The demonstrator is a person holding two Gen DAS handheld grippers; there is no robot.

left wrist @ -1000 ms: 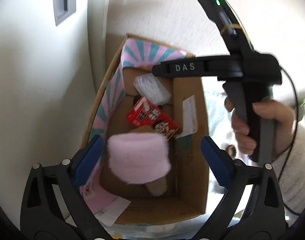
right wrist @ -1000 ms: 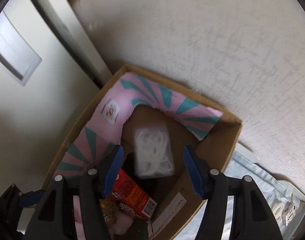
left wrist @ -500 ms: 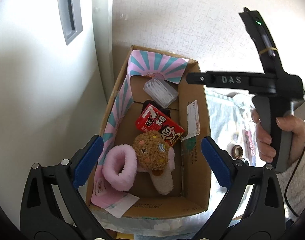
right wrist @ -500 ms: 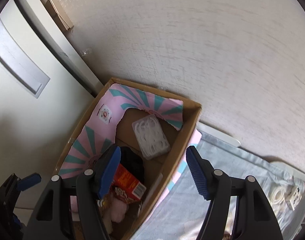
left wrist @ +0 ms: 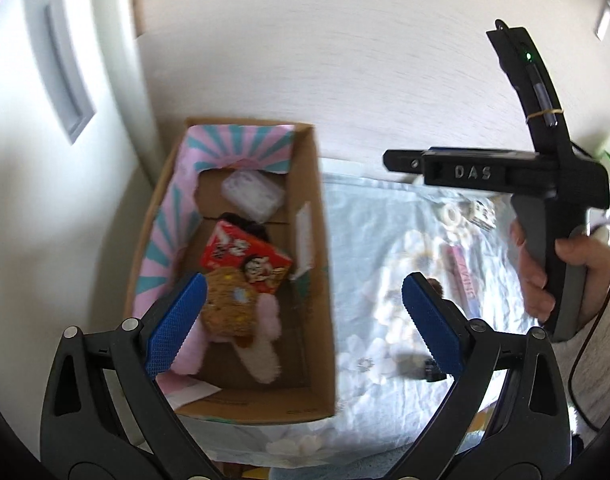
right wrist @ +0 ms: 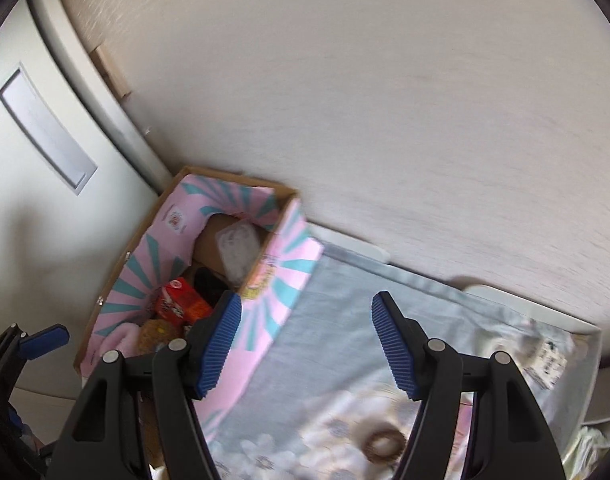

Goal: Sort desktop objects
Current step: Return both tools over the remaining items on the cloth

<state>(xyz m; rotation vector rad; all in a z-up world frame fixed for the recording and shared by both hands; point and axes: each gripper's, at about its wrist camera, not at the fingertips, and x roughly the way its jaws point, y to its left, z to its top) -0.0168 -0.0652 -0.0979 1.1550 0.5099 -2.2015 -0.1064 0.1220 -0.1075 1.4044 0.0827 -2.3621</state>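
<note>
A cardboard box (left wrist: 320, 280) with a pink and teal lining stands at the table's left end against the wall; it also shows in the right wrist view (right wrist: 273, 280). Inside lie a pink and brown plush toy (left wrist: 229, 308), a red snack pack (left wrist: 245, 256) and a clear plastic case (left wrist: 252, 194). My left gripper (left wrist: 301, 320) is open and empty above the box's near right side. My right gripper (right wrist: 305, 344) is open and empty above the floral cloth (right wrist: 345, 360), right of the box.
On the cloth lie a brown hair ring (right wrist: 383, 444), a pink tube (left wrist: 463, 276), tape rolls (left wrist: 453, 216) and a small labelled item (right wrist: 549, 356). A textured wall runs behind. A white cabinet (right wrist: 45, 140) stands left of the box.
The plush toy has dropped from my left gripper into the box. Both grippers have drawn back and swung right, away from the box toward the cloth.
</note>
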